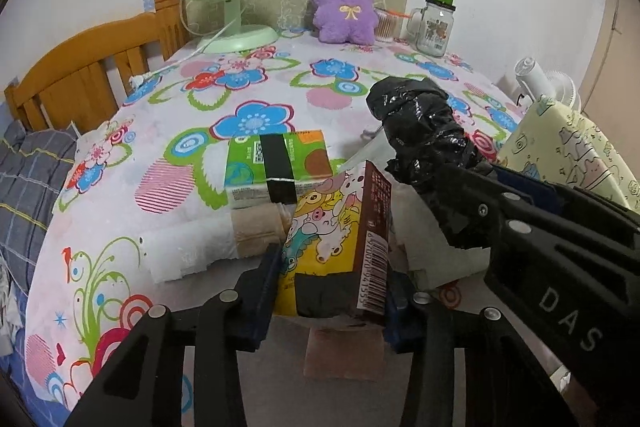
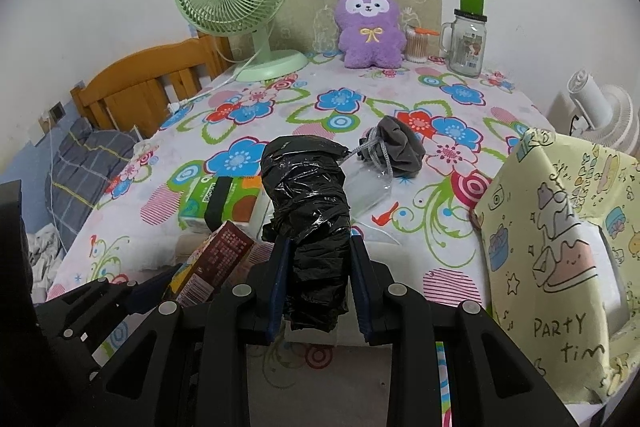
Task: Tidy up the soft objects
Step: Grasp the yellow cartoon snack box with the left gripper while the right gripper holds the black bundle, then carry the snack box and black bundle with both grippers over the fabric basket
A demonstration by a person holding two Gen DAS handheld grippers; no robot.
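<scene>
Left wrist view is showing the left gripper [image 1: 326,297] closing its blue pads against both sides of a cartoon-printed tissue pack [image 1: 334,239], which is standing tilted off the flowered tablecloth [image 1: 160,155]. Just beyond it, a green tissue pack [image 1: 276,165] crossed by a black strip is lying flat, and a pale paper roll [image 1: 208,247] is resting beside it to the left.

Right wrist view is showing the right gripper [image 2: 318,291] pinching a black plastic-wrapped bundle [image 2: 308,211] at its lower part, the jaws narrowly apart and pressing into the crinkled film while the bundle is sticking up and forward. Behind it, a grey drawstring pouch [image 2: 400,147] is lying crumpled on the cloth, touching a small clear plastic bag [image 2: 368,193]; what either one is holding I cannot tell.

At the right edge a yellow cartoon-print gift bag [image 2: 560,247] is standing, its inside hidden. Along the far wall a purple plush toy [image 2: 370,27] is sitting upright between a green desk fan [image 2: 236,7] and a cotton swab tub [image 2: 416,45], with a glass mug jar [image 2: 466,43] beside that, a green card [image 2: 472,1] sticking out of its dark lid.
</scene>
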